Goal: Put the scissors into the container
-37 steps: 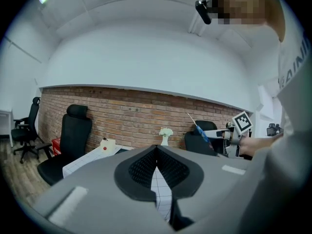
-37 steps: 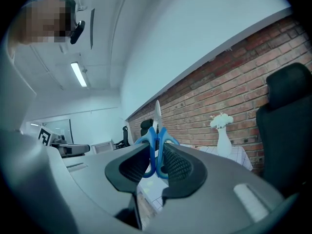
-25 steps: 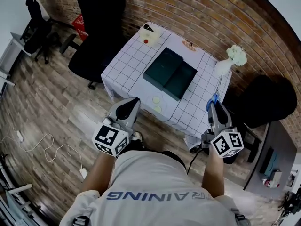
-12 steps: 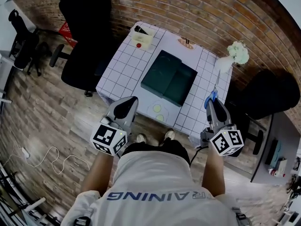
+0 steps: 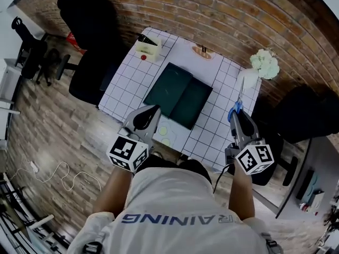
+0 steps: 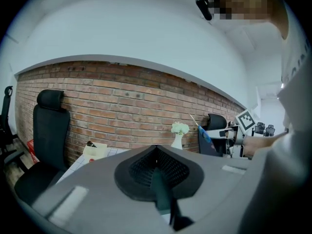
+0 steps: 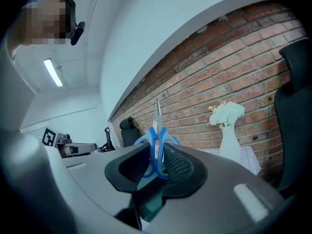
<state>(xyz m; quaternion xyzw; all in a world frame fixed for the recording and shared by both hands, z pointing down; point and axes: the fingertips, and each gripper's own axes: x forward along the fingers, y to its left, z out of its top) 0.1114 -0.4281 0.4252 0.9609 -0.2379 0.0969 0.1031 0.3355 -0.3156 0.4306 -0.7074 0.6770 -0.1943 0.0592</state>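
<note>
The task is only being started. The table (image 5: 123,81) with the checked cloth is being faced by the person. The dark green container (image 5: 177,95) is lying open in the middle of it, and nothing is being seen inside. The right gripper (image 5: 237,115) is being held in the air over the table's right edge, apart from the container. The scissors (image 7: 157,139) are being squeezed by their blue handles between its jaws, with the blades being pointed away from the person. The left gripper (image 5: 146,116) is being held over the near edge, and its jaws are being pressed together on nothing. The carrying over and the letting go are not yet done.

Open room is being given over the middle of the table, so a clear way to the container is being offered from the right. The black chair (image 5: 87,67) on the left is standing beside the table's left edge, out of that way. The white vase (image 5: 248,79) is standing near the blade tips, so care is probably being called for there. The small cream box (image 5: 148,45) is sitting at the far left corner, out of the way.
</note>
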